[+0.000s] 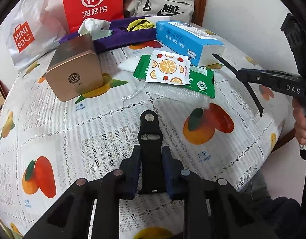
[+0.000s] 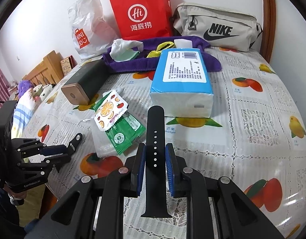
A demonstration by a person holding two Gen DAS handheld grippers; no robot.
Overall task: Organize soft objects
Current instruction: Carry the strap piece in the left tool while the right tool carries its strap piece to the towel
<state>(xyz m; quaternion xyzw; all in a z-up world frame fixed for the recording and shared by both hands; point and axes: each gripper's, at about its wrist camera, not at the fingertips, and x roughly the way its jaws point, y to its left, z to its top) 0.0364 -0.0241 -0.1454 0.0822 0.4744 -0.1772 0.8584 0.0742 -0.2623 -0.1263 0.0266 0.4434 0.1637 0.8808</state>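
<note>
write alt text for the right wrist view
The right hand-held gripper grips a black watch strap with holes above a fruit-print tablecloth. Ahead lie a blue tissue pack, snack sachets and a gold tin; the left hand-held gripper holds another strap piece.
</note>
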